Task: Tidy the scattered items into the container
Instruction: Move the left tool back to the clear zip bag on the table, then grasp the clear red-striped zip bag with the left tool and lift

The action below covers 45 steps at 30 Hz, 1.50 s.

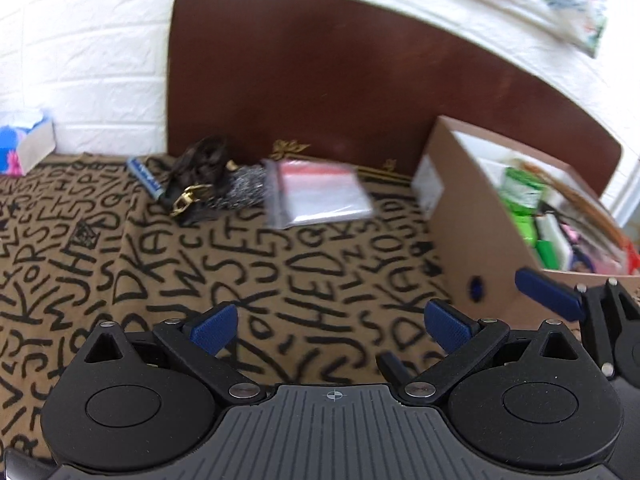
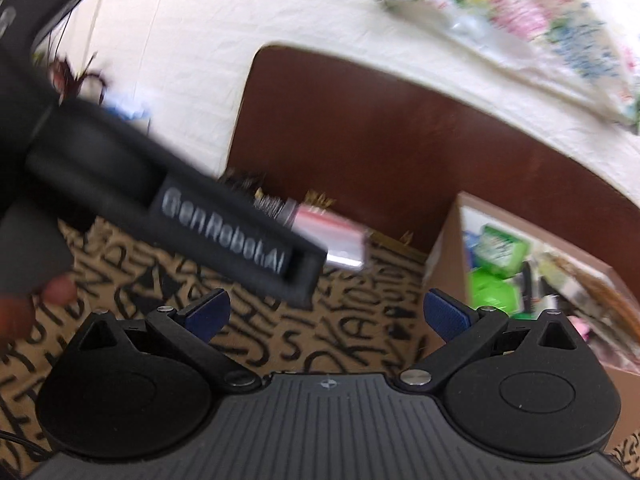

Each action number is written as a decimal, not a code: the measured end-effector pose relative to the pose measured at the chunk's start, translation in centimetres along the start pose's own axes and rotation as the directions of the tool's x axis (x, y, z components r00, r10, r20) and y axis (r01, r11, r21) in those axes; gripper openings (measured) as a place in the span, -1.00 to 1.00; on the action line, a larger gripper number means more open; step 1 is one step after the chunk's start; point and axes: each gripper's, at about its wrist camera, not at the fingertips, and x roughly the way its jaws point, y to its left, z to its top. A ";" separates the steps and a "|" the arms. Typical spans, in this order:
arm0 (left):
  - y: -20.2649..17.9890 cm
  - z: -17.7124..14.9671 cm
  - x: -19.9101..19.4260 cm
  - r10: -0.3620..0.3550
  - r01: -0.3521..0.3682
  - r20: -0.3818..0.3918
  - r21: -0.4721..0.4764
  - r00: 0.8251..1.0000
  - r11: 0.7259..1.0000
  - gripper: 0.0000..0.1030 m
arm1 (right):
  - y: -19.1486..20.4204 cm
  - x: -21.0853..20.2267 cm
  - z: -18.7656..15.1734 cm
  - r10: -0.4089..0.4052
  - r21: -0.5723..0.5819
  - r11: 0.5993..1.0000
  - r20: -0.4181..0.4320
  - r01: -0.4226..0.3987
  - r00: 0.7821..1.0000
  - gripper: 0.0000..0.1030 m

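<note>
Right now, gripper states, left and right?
Left gripper: open, holding nothing, above the patterned cloth.
Right gripper: open, holding nothing, beside the cardboard box.

Letter-print brown cloth bears cardboard box, zip bag, dark strap bundle, blue tube, tissue pack.

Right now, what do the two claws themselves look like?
Both match: the left claw and right claw each have a black ribbed body, two round black hubs, angled black links with silver pins, and textured blue pads. The left claw's black housing carries pale "GenRobot.AI" lettering.
</note>
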 end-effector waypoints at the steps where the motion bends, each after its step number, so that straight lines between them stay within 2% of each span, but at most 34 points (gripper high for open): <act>1: 0.4 0.2 0.6 0.000 0.000 -0.008 -0.005 1.000 1.000 1.00 | 0.2 0.7 -0.1 0.005 -0.005 1.000 -0.014 -0.005 1.000 0.99; 7: 1.8 2.0 4.2 -0.038 0.039 -0.029 0.033 0.999 0.999 0.92 | 0.8 5.4 0.1 -0.020 0.007 1.000 -0.056 0.020 0.998 1.00; 8: 1.9 2.3 4.9 -0.037 0.039 -0.034 0.042 0.999 0.998 0.89 | 1.4 5.9 0.2 -0.063 -0.011 0.998 -0.032 0.062 0.998 1.00; 9: 2.0 2.7 5.7 -0.040 0.042 -0.039 0.048 0.998 0.998 0.87 | 2.0 6.4 0.3 -0.053 -0.044 0.998 -0.017 0.052 0.998 0.99; 11: 2.1 3.4 7.2 -0.036 0.039 -0.050 0.053 0.998 0.998 0.82 | 2.9 7.9 0.7 -0.007 -0.095 0.995 -0.045 0.002 0.999 0.99; 14: 2.8 4.4 8.8 -0.027 0.029 -0.048 0.045 0.998 0.999 0.82 | 3.7 10.1 1.0 -0.055 -0.147 0.988 -0.045 0.048 0.997 0.99; 17: 3.6 5.2 10.4 -0.033 0.036 -0.069 0.034 0.997 0.999 0.81 | 3.6 12.4 1.6 -0.054 -0.162 0.986 -0.064 0.043 0.996 1.00; 20: 4.0 6.1 12.1 -0.045 0.047 -0.092 0.025 0.995 0.999 0.79 | 2.5 14.9 2.2 -0.044 -0.110 0.993 -0.099 0.033 0.994 1.00; 23: 4.3 6.8 13.8 -0.051 0.053 -0.116 0.015 0.992 0.998 0.77 | 1.0 16.6 2.8 0.000 -0.035 0.999 -0.122 -0.004 0.992 1.00; 28: 4.7 8.2 15.6 -0.064 0.064 -0.124 -0.009 0.990 0.998 0.77 | -1.1 19.1 3.4 0.036 0.054 0.998 -0.154 -0.028 0.987 1.00; 30: 4.8 8.6 16.3 -0.069 0.063 -0.138 -0.048 0.988 0.997 0.80 | -2.0 20.0 3.6 0.071 0.107 0.993 -0.170 -0.054 0.983 1.00; 32: 4.5 8.9 16.6 -0.069 0.059 -0.148 -0.071 0.987 0.996 0.94 | -2.7 20.8 3.6 0.106 0.150 0.985 -0.181 -0.080 0.978 1.00; 36: 2.9 8.9 17.3 -0.009 0.002 -0.176 -0.044 0.984 0.999 0.96 | -4.0 22.0 3.7 0.165 0.219 0.968 -0.189 -0.122 0.968 1.00; 38: 2.3 8.9 17.4 -0.001 -0.002 -0.187 -0.019 0.982 1.000 0.87 | -4.5 22.1 3.4 0.184 0.240 0.961 -0.181 -0.137 0.966 1.00; 40: 2.1 8.8 17.4 0.006 -0.009 -0.185 -0.014 0.983 1.000 0.76 | -4.6 21.8 3.3 0.194 0.233 0.961 -0.174 -0.151 0.965 0.90; 41: 2.2 8.8 17.3 -0.003 0.001 -0.184 -0.011 0.983 1.000 0.60 | -4.5 21.5 3.3 0.190 0.214 0.965 -0.168 -0.153 0.967 0.75; 42: 2.1 8.9 17.3 -0.003 0.002 -0.186 -0.002 0.983 1.000 0.54 | -4.4 21.2 3.3 0.185 0.196 0.969 -0.160 -0.152 0.970 0.57; 45: 2.0 8.7 17.0 0.032 -0.025 -0.179 0.038 0.983 0.999 0.36 | -4.1 20.2 3.2 0.158 0.156 0.979 -0.146 -0.135 0.977 0.28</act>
